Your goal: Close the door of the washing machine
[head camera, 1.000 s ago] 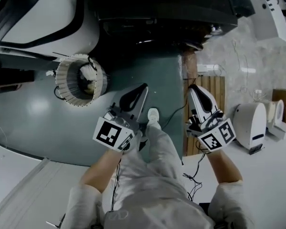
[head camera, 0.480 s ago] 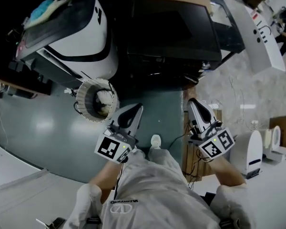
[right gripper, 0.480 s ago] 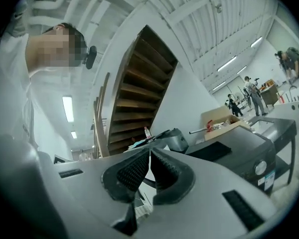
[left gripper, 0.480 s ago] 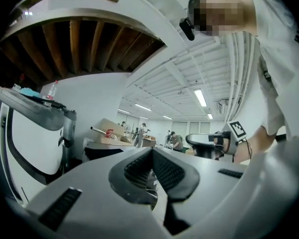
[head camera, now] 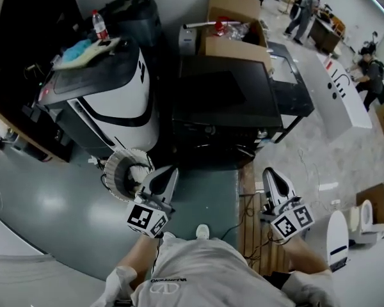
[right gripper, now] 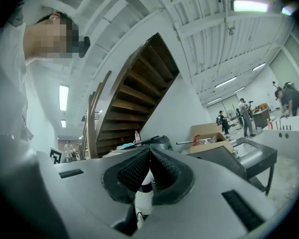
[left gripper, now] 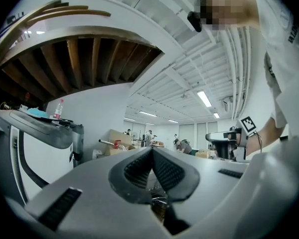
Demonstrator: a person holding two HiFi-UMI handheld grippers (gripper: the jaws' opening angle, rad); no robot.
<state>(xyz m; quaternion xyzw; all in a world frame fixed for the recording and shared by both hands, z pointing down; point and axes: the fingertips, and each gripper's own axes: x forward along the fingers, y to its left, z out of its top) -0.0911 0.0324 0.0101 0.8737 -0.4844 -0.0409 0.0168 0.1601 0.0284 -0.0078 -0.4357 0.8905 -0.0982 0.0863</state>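
Ahead-left of your L gripper (head camera: 171,171) stands the washing machine (head camera: 118,110); that gripper and your R gripper (head camera: 269,172) are pressed together, empty, level, prob. for pushing w/ blunt tips.

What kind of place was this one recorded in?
Probably an open workshop or lab hall, not a home: a washing machine, an open cardboard box, people working in the background, strip lights overhead.

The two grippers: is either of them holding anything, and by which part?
Nothing is held: the left gripper and the right gripper are both shut and empty.
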